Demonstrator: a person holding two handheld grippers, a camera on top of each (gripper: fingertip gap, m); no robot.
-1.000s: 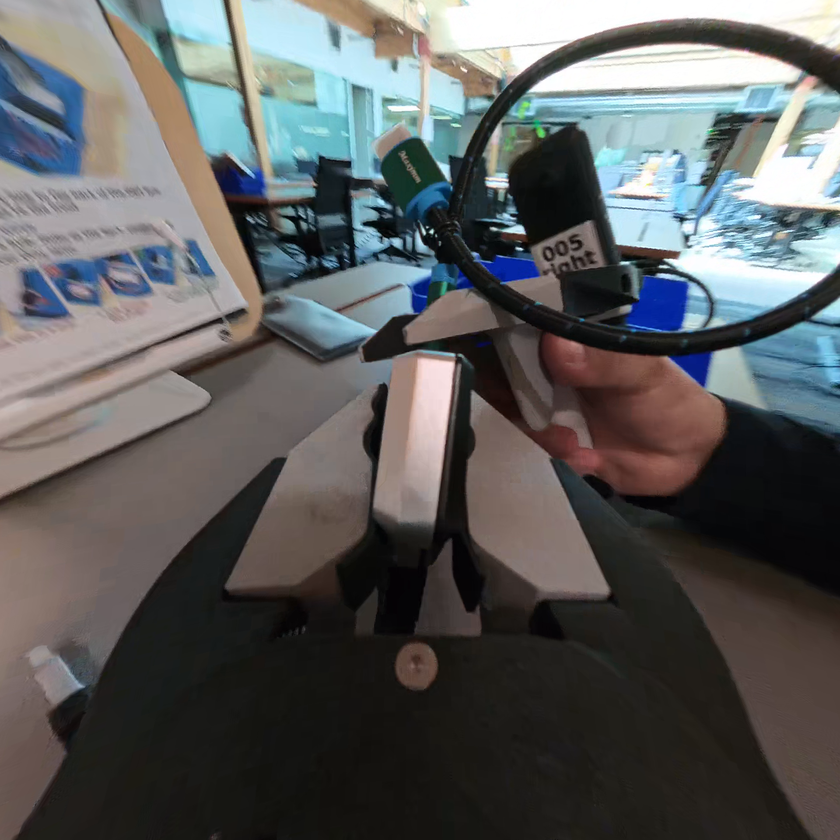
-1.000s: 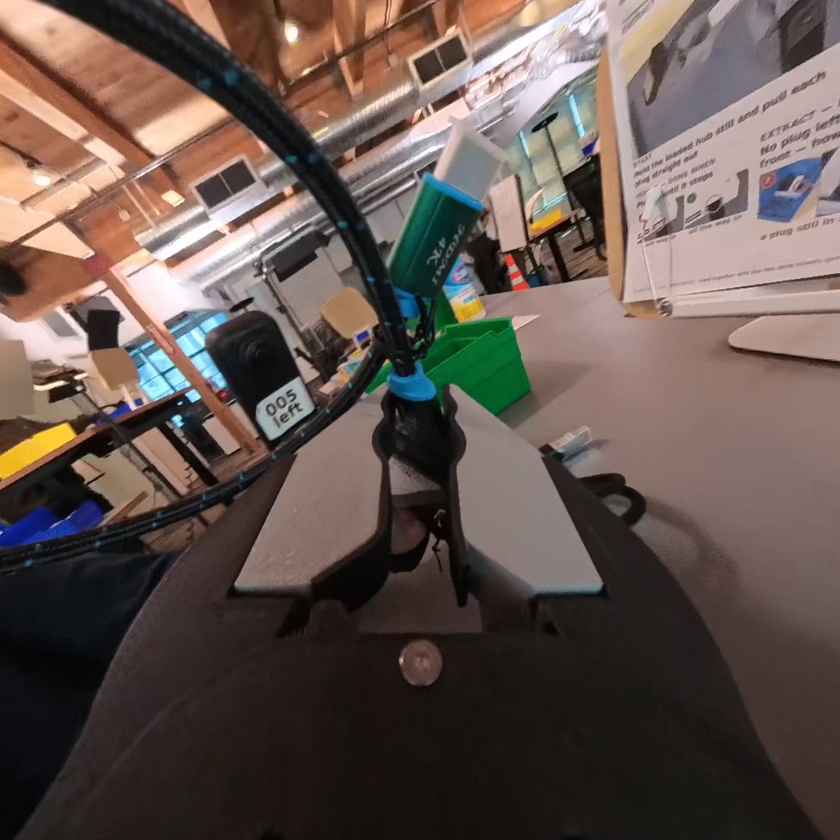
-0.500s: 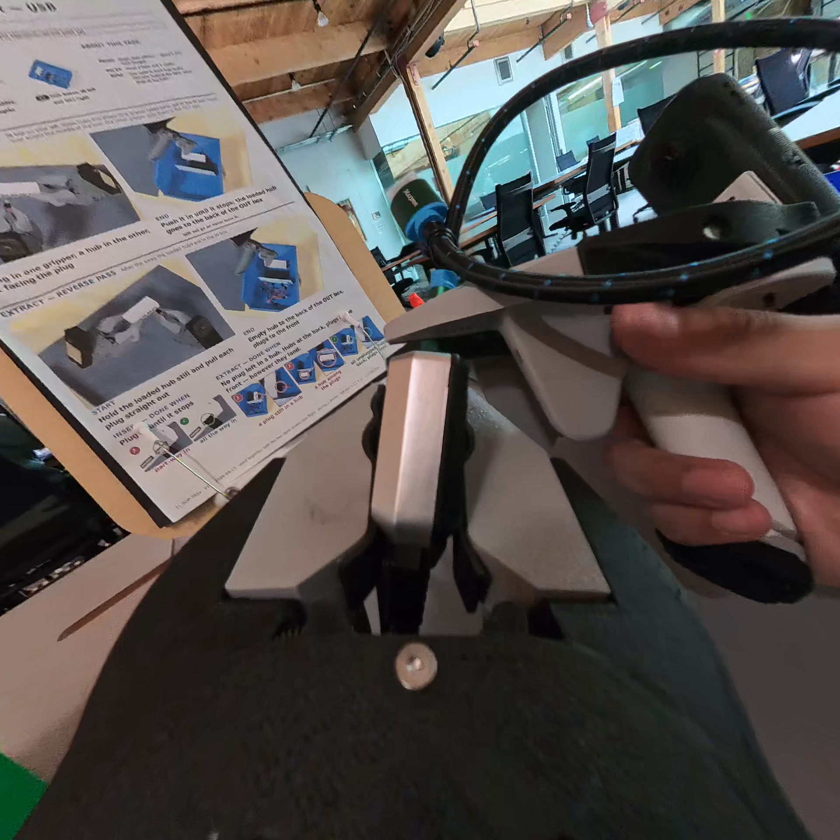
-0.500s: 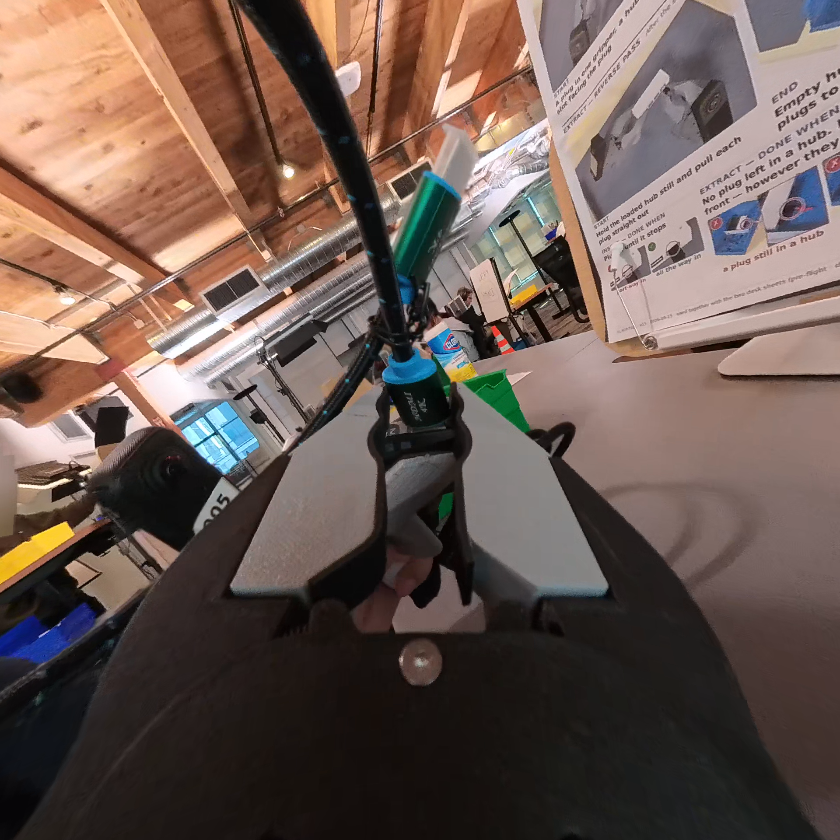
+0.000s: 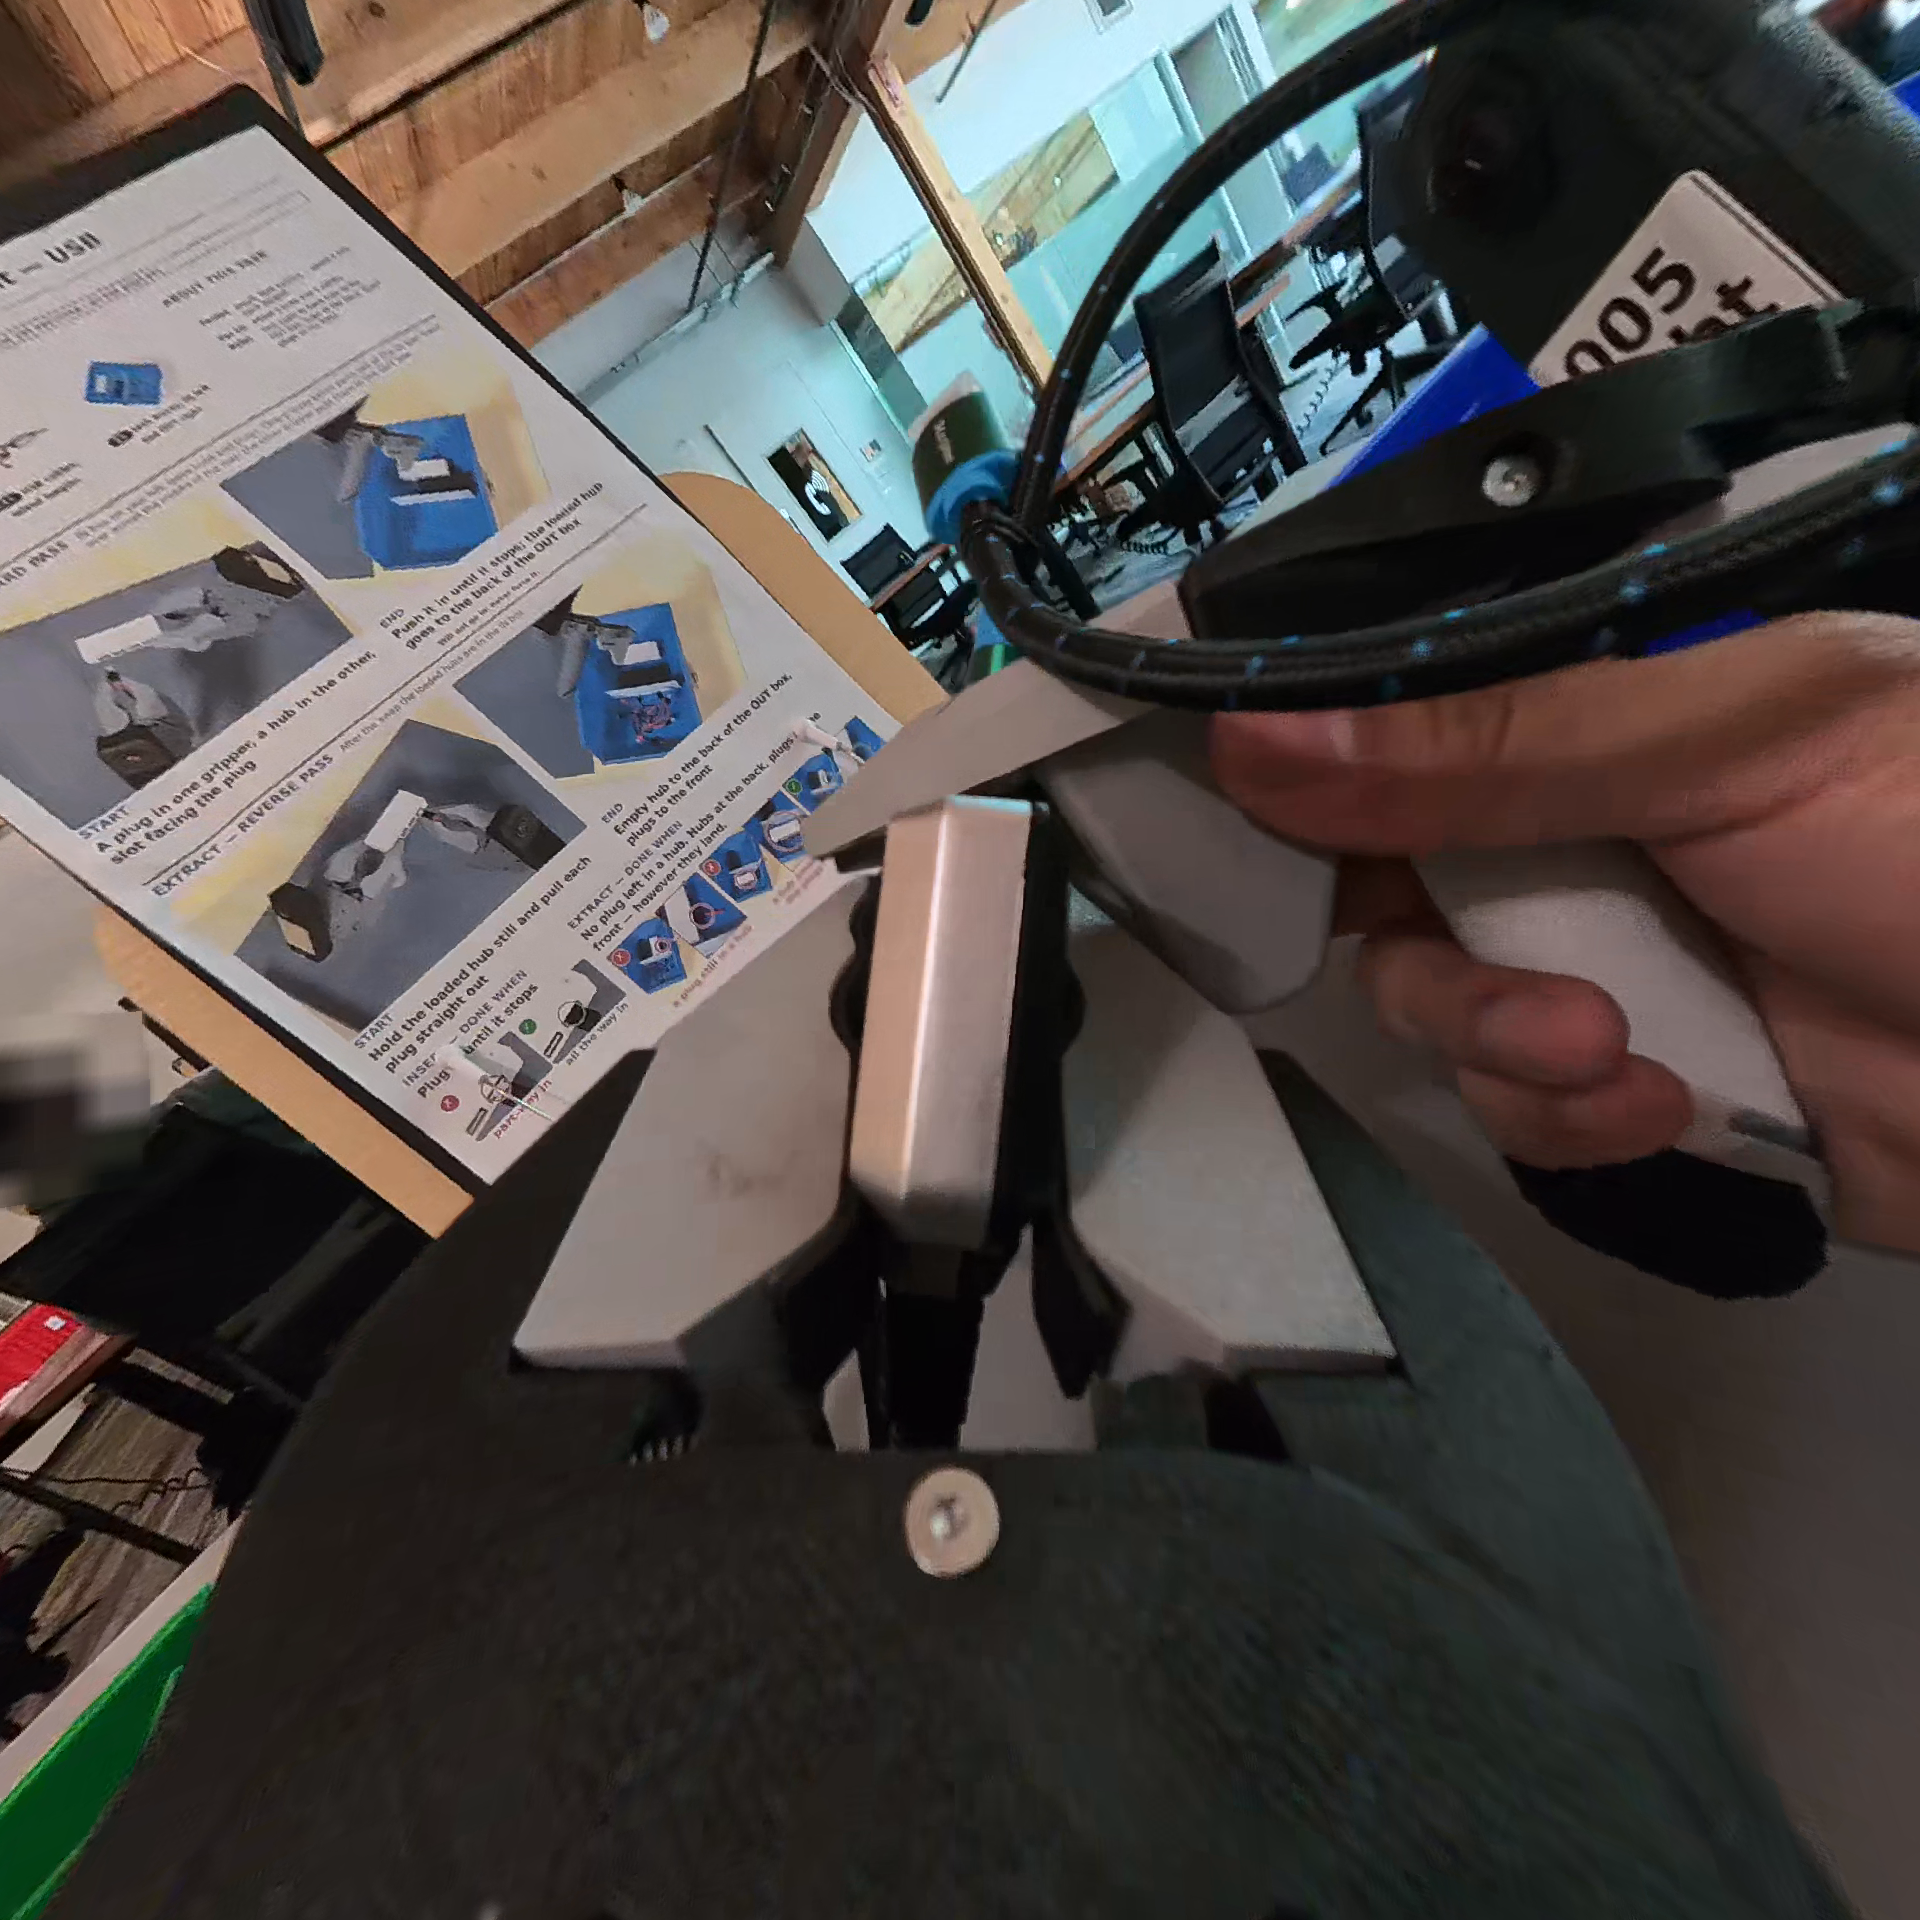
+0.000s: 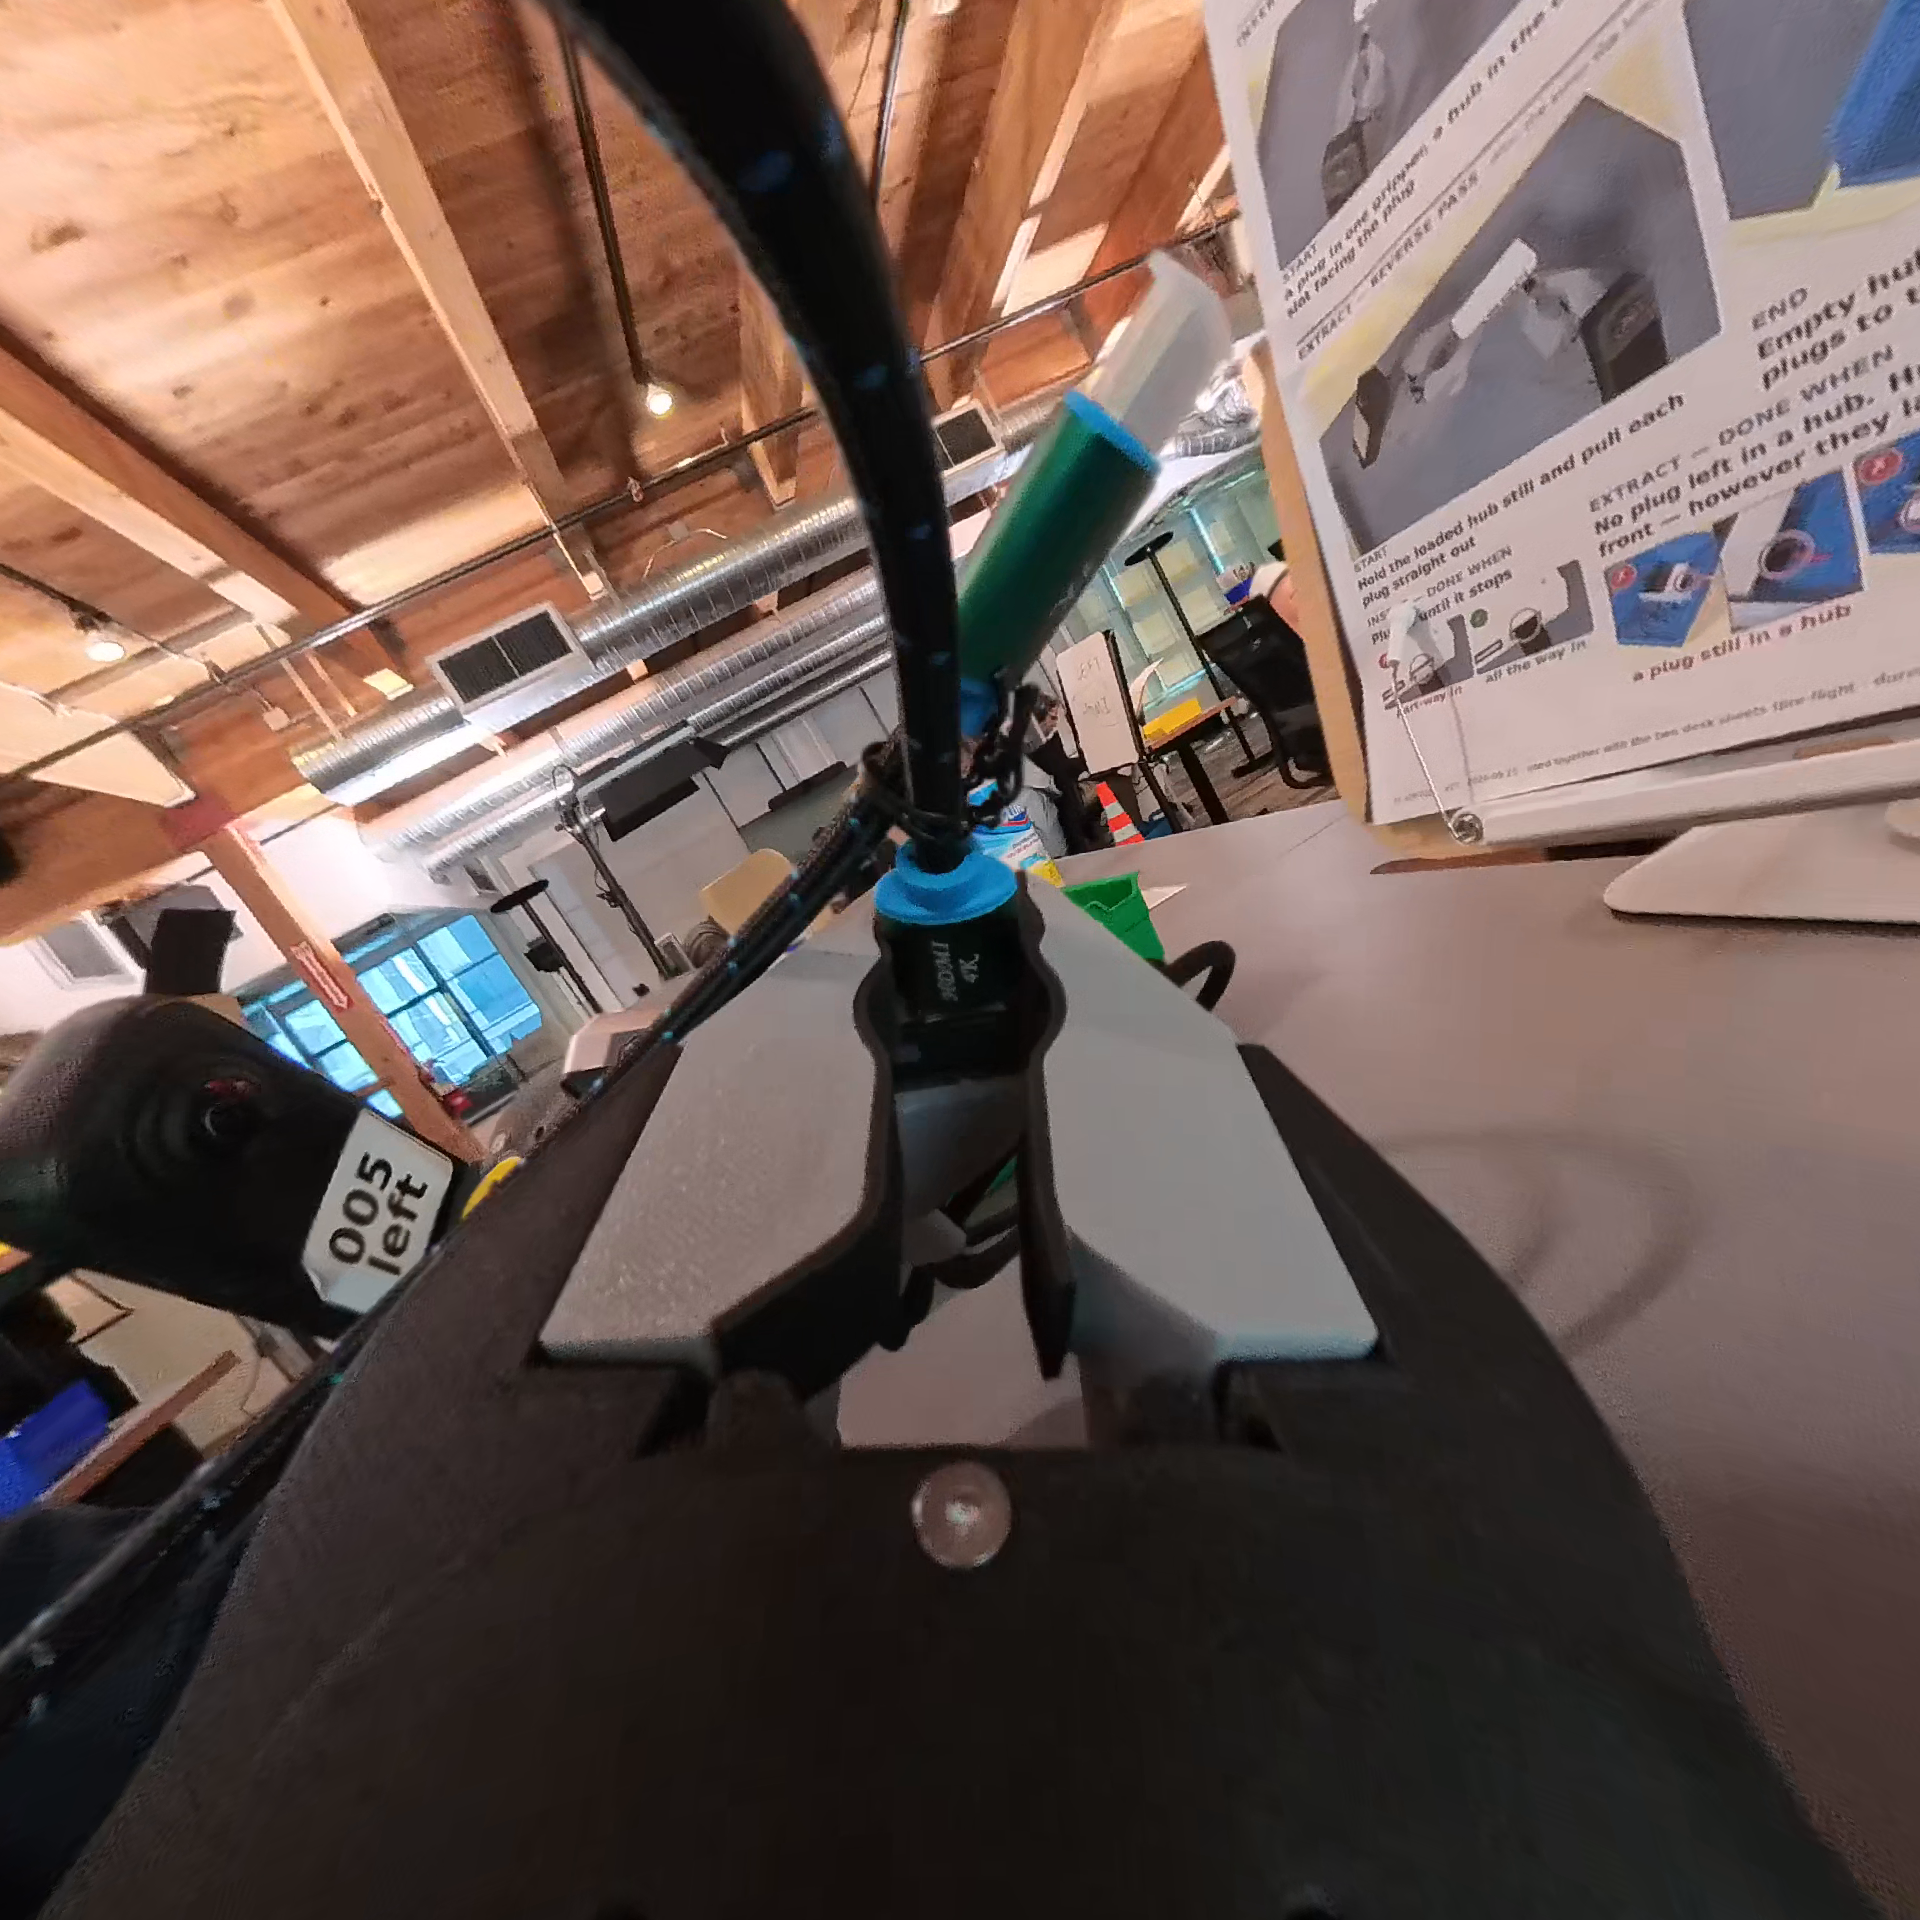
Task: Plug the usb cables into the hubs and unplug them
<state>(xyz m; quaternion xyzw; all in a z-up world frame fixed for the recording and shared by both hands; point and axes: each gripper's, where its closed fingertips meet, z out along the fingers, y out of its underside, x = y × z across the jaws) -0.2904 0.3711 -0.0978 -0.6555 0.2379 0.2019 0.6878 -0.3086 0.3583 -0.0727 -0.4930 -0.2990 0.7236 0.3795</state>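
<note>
Silver rectangular metal hub (image 5: pixel 940 1023) sits clamped between the fingers of the left gripper (image 5: pixel 951 940), long axis running along the fingers and pointing forward and up, away from the camera; its far end lies just beside the grey finger of the other gripper. Right gripper (image 6: pixel 961 1003) is closed on a black plug with a blue collar (image 6: pixel 951 971), which stands lengthwise between the fingers, collar end outward and up. From that collar a black braided cable with blue flecks (image 6: pixel 883 416) rises and loops overhead; in the left wrist view the same cable arcs above a hand (image 5: pixel 1621 883) gripping the right gripper's white handle. A green cylindrical piece with blue ends (image 6: pixel 1049 540) hangs off the cable just above the plug, tilted up to the right, joined by a short black chain. Both grippers are held above a grey desk (image 6: pixel 1558 1091). At the desk's far side stands an illustrated instruction sheet on a tan board (image 6: pixel 1558 416) with a white base. A green bin (image 6: pixel 1117 914) shows just behind the right gripper's fingers. Wooden ceiling beams (image 6: pixel 364 260) and silver ducting overhead.
</note>
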